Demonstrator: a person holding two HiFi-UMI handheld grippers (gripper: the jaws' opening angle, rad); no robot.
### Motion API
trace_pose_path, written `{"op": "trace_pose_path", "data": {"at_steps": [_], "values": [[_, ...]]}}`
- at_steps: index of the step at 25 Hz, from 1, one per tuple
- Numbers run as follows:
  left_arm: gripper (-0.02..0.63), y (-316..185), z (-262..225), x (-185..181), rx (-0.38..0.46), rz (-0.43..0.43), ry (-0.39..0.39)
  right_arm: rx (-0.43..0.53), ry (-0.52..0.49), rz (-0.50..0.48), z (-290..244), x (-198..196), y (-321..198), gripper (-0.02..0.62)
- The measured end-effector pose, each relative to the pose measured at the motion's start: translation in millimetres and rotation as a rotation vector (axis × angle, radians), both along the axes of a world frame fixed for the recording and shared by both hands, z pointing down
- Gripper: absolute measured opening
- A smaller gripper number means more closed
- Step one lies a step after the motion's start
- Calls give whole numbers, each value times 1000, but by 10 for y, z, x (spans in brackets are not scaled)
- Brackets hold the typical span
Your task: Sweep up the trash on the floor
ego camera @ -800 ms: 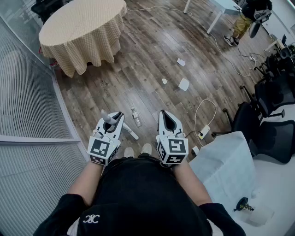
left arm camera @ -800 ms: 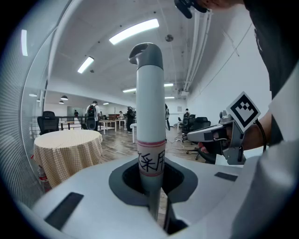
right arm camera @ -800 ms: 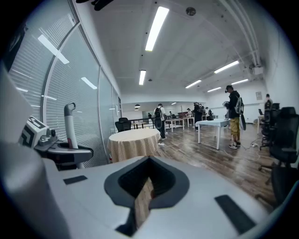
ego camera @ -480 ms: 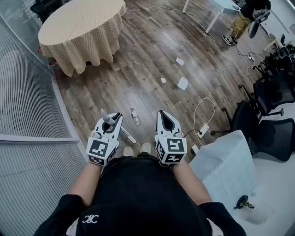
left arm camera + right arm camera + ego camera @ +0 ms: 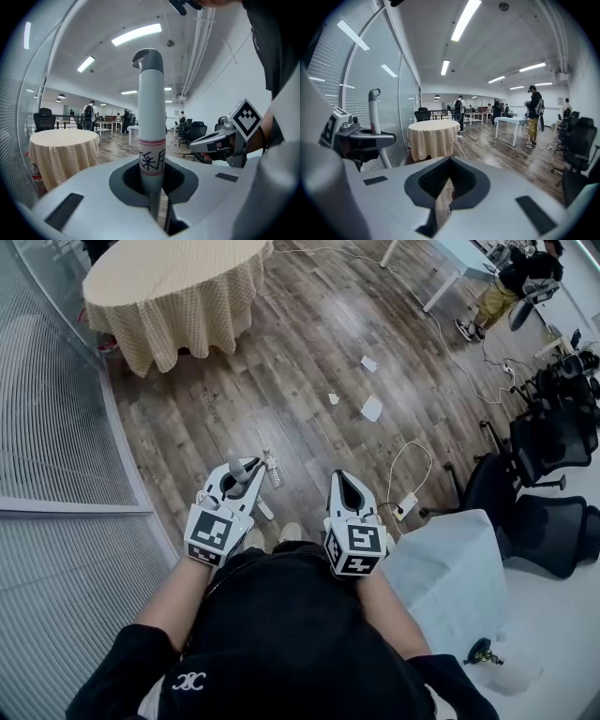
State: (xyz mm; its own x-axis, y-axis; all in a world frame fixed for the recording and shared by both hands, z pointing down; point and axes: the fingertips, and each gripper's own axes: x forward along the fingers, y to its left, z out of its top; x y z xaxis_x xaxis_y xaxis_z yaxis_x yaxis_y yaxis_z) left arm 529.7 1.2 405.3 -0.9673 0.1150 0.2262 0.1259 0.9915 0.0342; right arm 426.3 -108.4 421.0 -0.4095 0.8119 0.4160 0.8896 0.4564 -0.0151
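Note:
My left gripper [image 5: 242, 469] is shut on the grey-white pole of a sweeping tool [image 5: 151, 117], which stands upright between its jaws with a red-edged label. In the head view the pole's lower part [image 5: 263, 512] slants to the floor by the person's feet. My right gripper [image 5: 347, 486] is shut with nothing in it and held level beside the left. Trash lies ahead on the wood floor: a plastic bottle [image 5: 273, 470] just beyond the left gripper, a white paper [image 5: 372, 409], a small scrap [image 5: 333, 398] and another paper [image 5: 368, 363].
A round table with a checked cloth [image 5: 178, 287] stands far left, along a glass wall [image 5: 56, 427]. A power strip and cable [image 5: 407, 505] lie right of my right gripper. Black office chairs [image 5: 553, 437] and a white-covered surface [image 5: 450, 568] fill the right. A person [image 5: 511, 282] stands far right.
Both grippers have moved a little forward and up in the view, the left one turning right with the pole, so its tip is now beside the bottle.

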Motion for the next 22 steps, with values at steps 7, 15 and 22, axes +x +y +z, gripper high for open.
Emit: {"op": "trace_pose_path", "data": {"at_steps": [7, 15, 22], "values": [[26, 162, 113, -48, 9, -3, 11, 26, 37, -1, 181, -1, 57, 12], [26, 426, 275, -552, 17, -28, 93, -22, 103, -51, 342, -747, 416, 12], [26, 727, 387, -970, 23, -156, 239, -80, 172, -73, 228, -1992, 693, 12]]}}
